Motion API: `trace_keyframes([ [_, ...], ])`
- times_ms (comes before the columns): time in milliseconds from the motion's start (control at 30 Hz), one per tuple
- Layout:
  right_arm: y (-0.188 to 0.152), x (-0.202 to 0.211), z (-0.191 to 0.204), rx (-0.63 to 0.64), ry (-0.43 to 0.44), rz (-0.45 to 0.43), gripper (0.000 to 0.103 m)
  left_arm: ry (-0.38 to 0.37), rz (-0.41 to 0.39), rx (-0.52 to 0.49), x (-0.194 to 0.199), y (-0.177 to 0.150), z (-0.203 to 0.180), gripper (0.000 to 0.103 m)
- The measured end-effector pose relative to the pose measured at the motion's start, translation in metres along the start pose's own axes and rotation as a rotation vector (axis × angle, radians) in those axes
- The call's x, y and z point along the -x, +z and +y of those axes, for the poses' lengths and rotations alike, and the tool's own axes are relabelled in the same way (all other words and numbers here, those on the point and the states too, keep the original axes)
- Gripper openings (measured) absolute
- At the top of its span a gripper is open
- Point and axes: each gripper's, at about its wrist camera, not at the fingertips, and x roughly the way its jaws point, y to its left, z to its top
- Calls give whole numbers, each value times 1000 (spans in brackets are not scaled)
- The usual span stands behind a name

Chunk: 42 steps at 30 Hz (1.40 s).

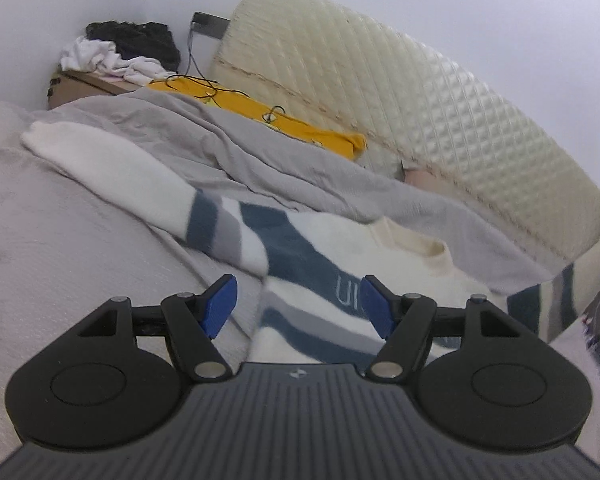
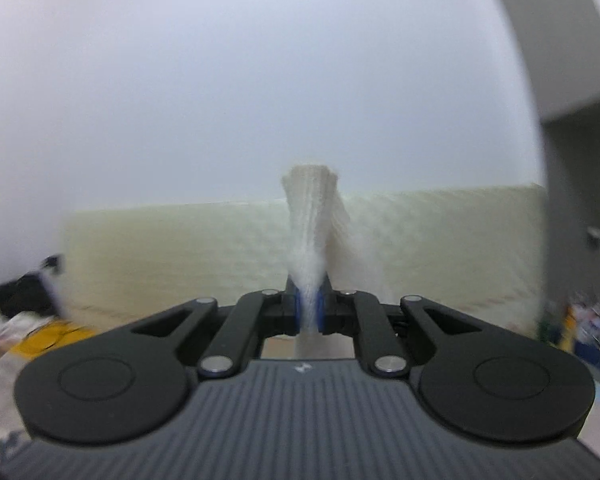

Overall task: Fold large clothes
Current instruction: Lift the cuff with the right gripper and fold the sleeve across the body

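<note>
While our right gripper (image 2: 309, 312) pinches a white knit edge of the sweater (image 1: 300, 248), the garment lies spread across the bed (image 1: 60, 240), unfolded. Our left gripper (image 1: 298, 306) hangs over it with fingers spread and empty, so we judge nearly all the folding remains.

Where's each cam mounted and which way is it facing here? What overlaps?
Left wrist: on the left gripper, looking along open jaws, down at the striped sweater on the bed; only the gripper shows.
Right wrist: on the right gripper, facing the wall, jaws shut on a white knit cuff; only the gripper shows.
Shared: cream mattress, yellow cloth, clothes pile.
</note>
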Motion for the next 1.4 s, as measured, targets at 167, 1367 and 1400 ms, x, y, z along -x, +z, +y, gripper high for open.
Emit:
trace_keyframes([
  [167, -32, 22, 106, 128, 160, 26, 11, -28, -40, 72, 11, 16, 29, 73],
  [1367, -272, 78, 254, 1, 523, 587, 61, -198, 62, 52, -48, 8, 40, 62],
  [1400, -270, 80, 247, 0, 513, 581, 61, -200, 74, 39, -50, 4, 35, 57],
])
